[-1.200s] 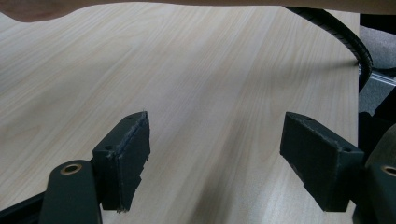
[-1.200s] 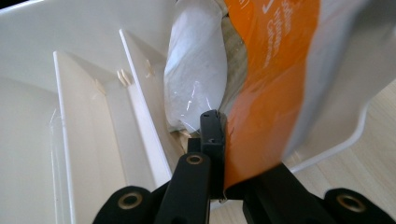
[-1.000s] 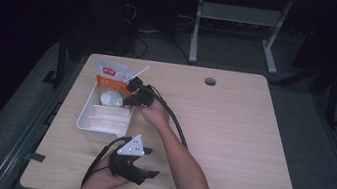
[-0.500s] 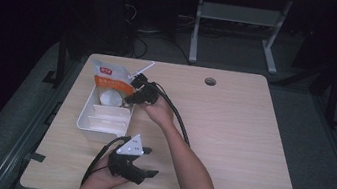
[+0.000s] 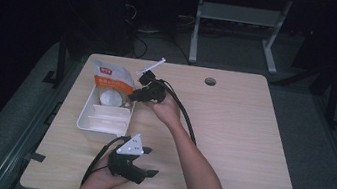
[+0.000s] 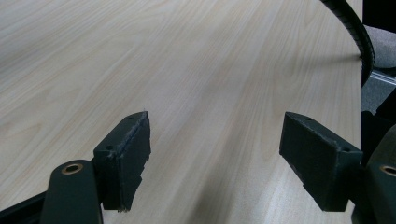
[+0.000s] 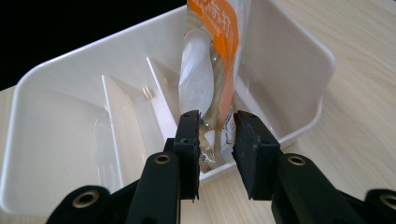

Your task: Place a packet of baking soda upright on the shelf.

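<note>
A clear packet with an orange label and a white round item inside stands on edge over the far compartment of a white divided tray. My right gripper is shut on the packet's near edge. In the right gripper view the packet rises from between the jaws of the right gripper, with the tray behind it. My left gripper rests near the table's front edge, open, over bare wood. The left gripper has nothing between its jaws.
The tray sits at the left side of the wooden table. A round cable hole lies near the far edge. The right gripper's cable runs along the forearm. A metal desk frame stands behind the table.
The packet, lying flat in the tray a second ago, now stands tipped up on edge in my right gripper. The left gripper has stayed put.
</note>
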